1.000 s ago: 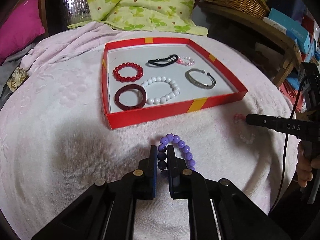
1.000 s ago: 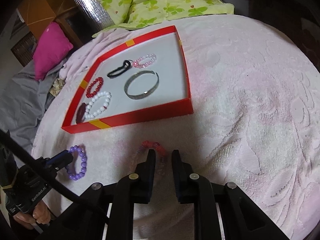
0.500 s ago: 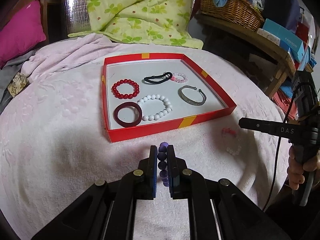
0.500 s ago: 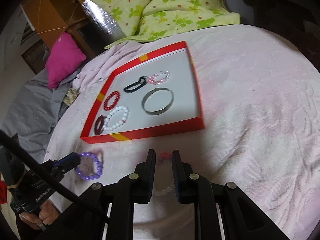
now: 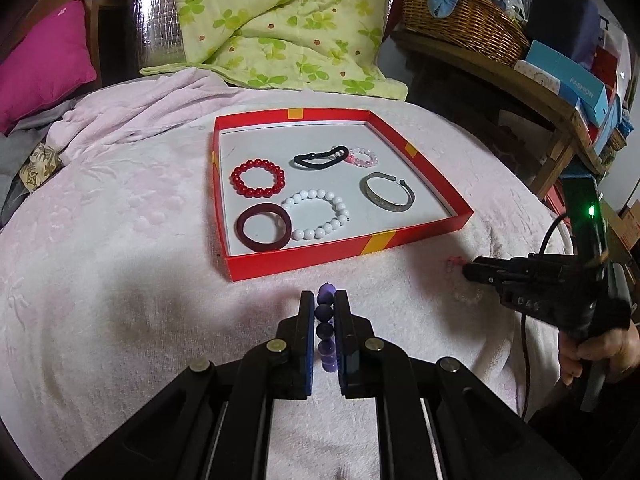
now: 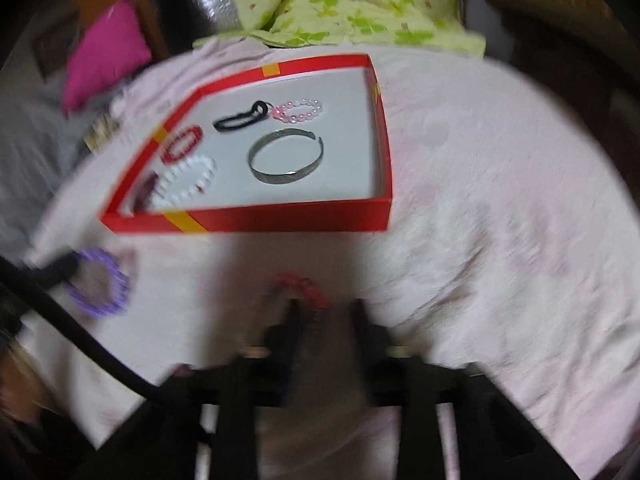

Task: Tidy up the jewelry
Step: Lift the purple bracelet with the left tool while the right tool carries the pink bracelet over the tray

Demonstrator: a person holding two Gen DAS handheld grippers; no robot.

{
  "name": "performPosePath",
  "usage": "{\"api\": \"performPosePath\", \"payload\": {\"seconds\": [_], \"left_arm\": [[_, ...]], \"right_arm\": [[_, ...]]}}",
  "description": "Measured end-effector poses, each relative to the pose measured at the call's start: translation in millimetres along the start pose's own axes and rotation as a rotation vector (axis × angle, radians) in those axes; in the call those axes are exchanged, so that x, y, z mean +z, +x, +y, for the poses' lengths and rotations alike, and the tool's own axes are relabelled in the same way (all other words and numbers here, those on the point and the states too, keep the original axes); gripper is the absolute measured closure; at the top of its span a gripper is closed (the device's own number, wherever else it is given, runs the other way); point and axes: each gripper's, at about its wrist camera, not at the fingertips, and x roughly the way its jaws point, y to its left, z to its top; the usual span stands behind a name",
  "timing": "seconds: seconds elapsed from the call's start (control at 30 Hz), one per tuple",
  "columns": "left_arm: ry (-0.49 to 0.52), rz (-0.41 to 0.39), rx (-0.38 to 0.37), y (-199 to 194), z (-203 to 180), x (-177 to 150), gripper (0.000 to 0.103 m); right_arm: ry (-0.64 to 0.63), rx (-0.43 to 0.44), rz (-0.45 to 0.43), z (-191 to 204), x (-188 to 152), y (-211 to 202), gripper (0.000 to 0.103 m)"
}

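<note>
Left wrist view: the left tongs [image 5: 324,312] are closed on a purple bead bracelet [image 5: 325,322], which stands on edge between the fingers just above a pale pink blanket [image 5: 120,240]. Just beyond sits a shallow red tray [image 5: 304,258]. Inside it lie a red bead bracelet [image 5: 258,179], a dark red bangle [image 5: 263,227] touching a white bead bracelet [image 5: 318,215], a black hair tie [image 5: 320,157] touching a small pink bead bracelet [image 5: 362,157], and a silver cuff bangle [image 5: 387,193]. To the right, the right tongs [image 5: 470,272] point at a pale bead bracelet with a red section [image 5: 464,280] lying on the blanket near the tray's corner. Behind the tray are a green floral quilt [image 5: 280,28], a magenta pillow [image 5: 44,60] and a wicker basket [image 5: 460,20].

Right wrist view, blurred by motion: the right tongs [image 6: 326,312] are open, fingers apart, with the red section of the pale bracelet [image 6: 304,290] at the left finger's tip; whether they touch cannot be told. The red tray [image 6: 280,218] lies just ahead, the silver cuff [image 6: 286,162] nearest. At far left, the purple bracelet [image 6: 100,282] hangs from the left tongs [image 6: 66,270].
</note>
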Motion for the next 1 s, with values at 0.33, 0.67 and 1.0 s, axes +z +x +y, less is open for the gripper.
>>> {"api": "performPosePath", "payload": {"seconds": [0.33,0.67,1.0], "left_arm": [[0.000,-0.067,-0.026,-15,1,6,0.093],[0.046,-0.188,-0.060,-31,-8,17,0.093],[-0.002,-0.240,-0.031,-28,-1,36,0.093]], "right_arm": [[0.070,0.084,-0.167,-9,9,-32,0.095],[0.132,0.258,-0.331,-10,14,-69,0.095],[0.145,0.304,-0.367,3,21,-75,0.095]]}}
